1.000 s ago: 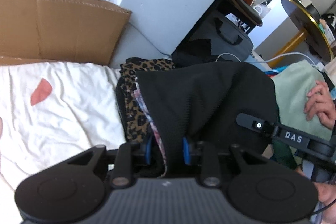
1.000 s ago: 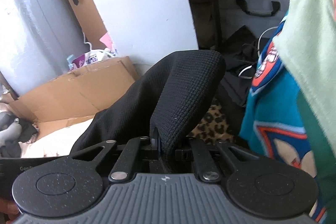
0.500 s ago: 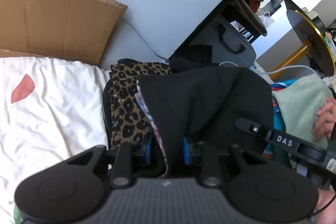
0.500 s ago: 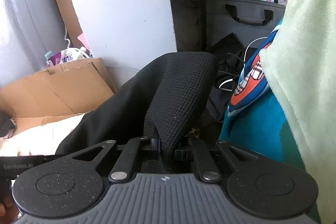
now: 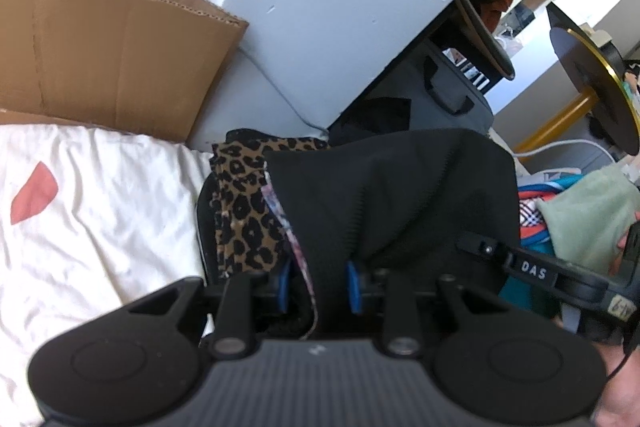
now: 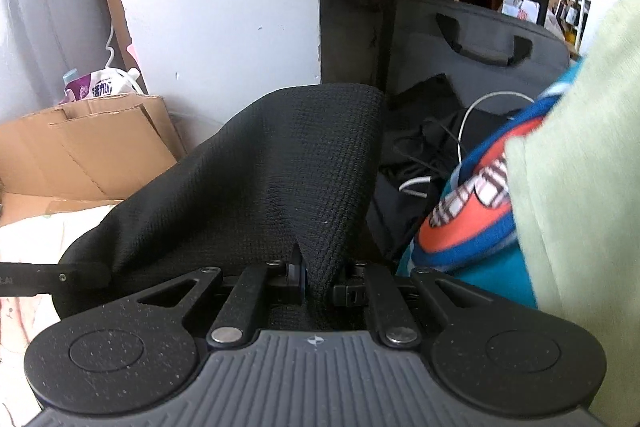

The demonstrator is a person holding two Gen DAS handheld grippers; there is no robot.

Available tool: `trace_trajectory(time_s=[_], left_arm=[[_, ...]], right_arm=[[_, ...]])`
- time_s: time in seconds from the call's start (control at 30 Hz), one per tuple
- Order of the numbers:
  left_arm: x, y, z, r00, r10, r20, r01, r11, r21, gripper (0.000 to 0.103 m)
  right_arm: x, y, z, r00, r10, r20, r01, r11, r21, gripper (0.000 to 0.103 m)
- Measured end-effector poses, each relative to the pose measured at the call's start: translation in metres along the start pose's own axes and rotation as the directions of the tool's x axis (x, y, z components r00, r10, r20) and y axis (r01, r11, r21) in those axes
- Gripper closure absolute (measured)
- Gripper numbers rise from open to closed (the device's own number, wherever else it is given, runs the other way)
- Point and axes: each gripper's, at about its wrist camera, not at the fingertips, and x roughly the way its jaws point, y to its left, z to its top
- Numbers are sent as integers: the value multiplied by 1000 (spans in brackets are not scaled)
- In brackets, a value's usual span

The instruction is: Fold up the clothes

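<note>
A black knit garment (image 5: 392,195) hangs folded between both grippers. My left gripper (image 5: 318,283) is shut on its left edge, the blue pads (image 5: 352,285) pressing black cloth and a floral hem. Under it a leopard-print garment (image 5: 240,211) lies on the white sheet (image 5: 100,219). In the right wrist view my right gripper (image 6: 316,275) is shut on a pinched ridge of the same black garment (image 6: 280,167). The right gripper's finger (image 5: 520,267) shows at the cloth's right side, and the left gripper's finger (image 6: 52,277) shows at the far left.
A cardboard box (image 5: 112,67) stands behind the sheet, against a pale wall panel (image 5: 340,7). A grey bag (image 6: 480,43) and white cables (image 6: 464,131) lie behind. Pale green fleece (image 6: 580,167) over a blue and orange garment (image 6: 472,211) crowds the right.
Both grippers have carried the black garment sideways and slightly down. The right view has swung toward the grey bag and rolled. The person's hand has slipped almost out of the left view.
</note>
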Motion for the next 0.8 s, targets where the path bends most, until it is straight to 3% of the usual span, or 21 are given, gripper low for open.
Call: trace_trajectory(time_s=[0.8], left_arm=[[59,41,38,999,15,-41,-14,1000,23,74]], right_arm=[[111,-3,21,999,4,-40,-4,1000,8,95]])
